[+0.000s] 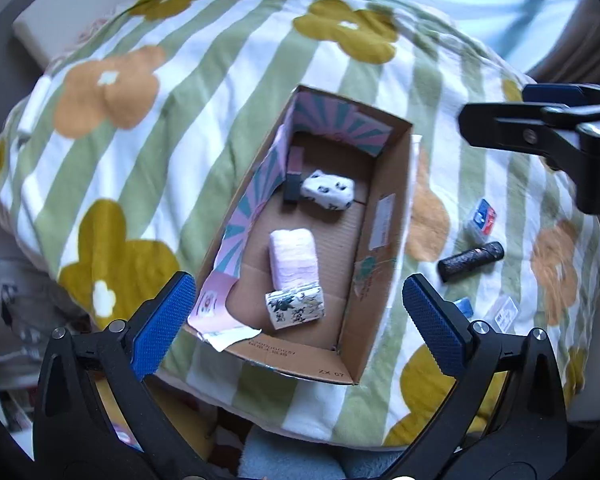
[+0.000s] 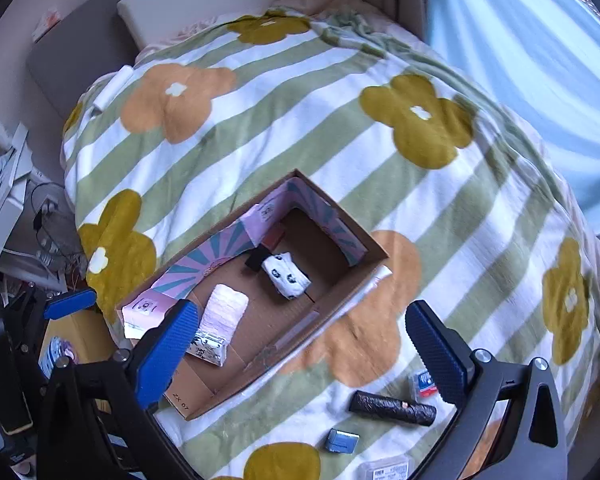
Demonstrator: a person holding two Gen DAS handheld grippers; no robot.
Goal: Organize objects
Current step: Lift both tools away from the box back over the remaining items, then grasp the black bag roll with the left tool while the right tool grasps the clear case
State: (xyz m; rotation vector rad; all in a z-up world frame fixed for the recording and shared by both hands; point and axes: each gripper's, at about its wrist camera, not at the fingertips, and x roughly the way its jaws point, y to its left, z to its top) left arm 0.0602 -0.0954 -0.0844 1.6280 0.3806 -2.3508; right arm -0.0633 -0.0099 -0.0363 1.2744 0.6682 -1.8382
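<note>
Mid-sort: cardboard box (image 1: 392,208) on the blanket (image 1: 188,92) already holds a pink pack (image 1: 294,256), two printed tissue packs (image 1: 296,308) and a dark block. Left gripper (image 1: 300,320) hovers spread and empty over the box; right gripper (image 2: 300,350) is spread too, holding nothing. Likely next: right side drops onto the black tube (image 2: 392,407) or the small blue box (image 2: 342,440) beside the carton. Small packet labels are unreadable; bottom-edge packet is cut off.
</note>
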